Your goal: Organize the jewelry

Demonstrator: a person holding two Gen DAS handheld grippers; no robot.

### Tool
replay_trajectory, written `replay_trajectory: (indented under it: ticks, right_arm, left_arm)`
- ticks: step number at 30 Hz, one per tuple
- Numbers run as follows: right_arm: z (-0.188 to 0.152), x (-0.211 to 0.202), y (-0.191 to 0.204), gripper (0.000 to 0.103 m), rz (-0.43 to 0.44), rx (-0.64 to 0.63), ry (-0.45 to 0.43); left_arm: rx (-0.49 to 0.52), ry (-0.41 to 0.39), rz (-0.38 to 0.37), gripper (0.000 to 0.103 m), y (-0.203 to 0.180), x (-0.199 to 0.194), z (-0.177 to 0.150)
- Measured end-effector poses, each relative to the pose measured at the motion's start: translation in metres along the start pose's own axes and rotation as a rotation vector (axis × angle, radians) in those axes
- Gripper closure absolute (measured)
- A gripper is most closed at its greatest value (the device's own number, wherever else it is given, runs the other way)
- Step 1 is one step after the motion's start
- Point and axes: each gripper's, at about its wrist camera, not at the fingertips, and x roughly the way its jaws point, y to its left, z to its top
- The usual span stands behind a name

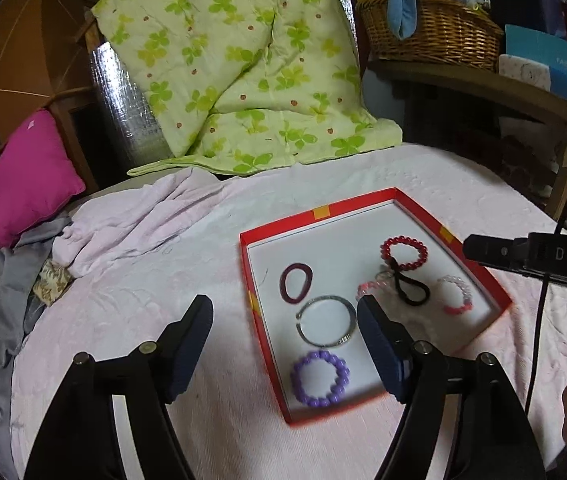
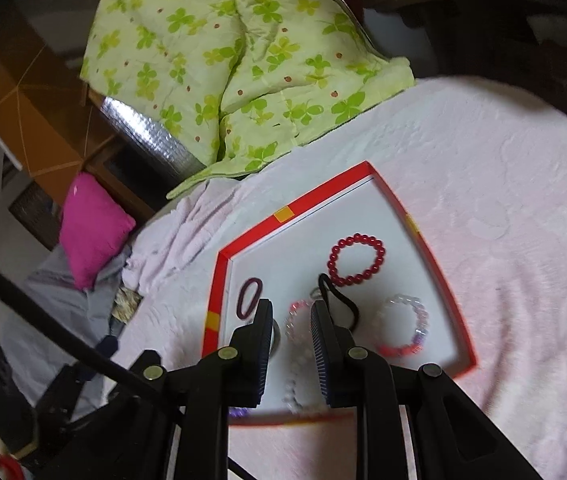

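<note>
Left tool hung wide open and empty over the red tray, bracelets lying loose inside, purple one nearest.

Red tray on bed: purple bead bracelet, silver bangle, red bead bracelet lying flat.

The bed's pink cover lies bare around the red tray; a green quilt blocks its far edge.

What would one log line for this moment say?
left gripper open, empty | right gripper barely open, empty | red tray holds purple bracelet, black hair tie, others
</note>
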Motion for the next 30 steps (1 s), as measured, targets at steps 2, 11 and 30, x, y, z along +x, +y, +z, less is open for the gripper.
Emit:
replay_trajectory:
  ticks: [2, 11, 30]
  right_arm:
    - [-0.004, -0.011, 0.004, 0.067, -0.022, -0.046, -0.005]
    - [-0.03, -0.048, 0.014, 0.056, -0.11, -0.183, -0.061]
    - [-0.15, -0.171, 0.061, 0.041, -0.267, -0.447, -0.143]
  left_arm:
    - [-0.009, -0.007, 0.01, 0.026, 0.0, -0.011, -0.007]
    - [-0.036, -0.003, 0.06, 0.024, 0.0, -0.042, -0.037]
    - [-0.135, 0.04, 0.098, 0.024, 0.022, -0.159, -0.098]
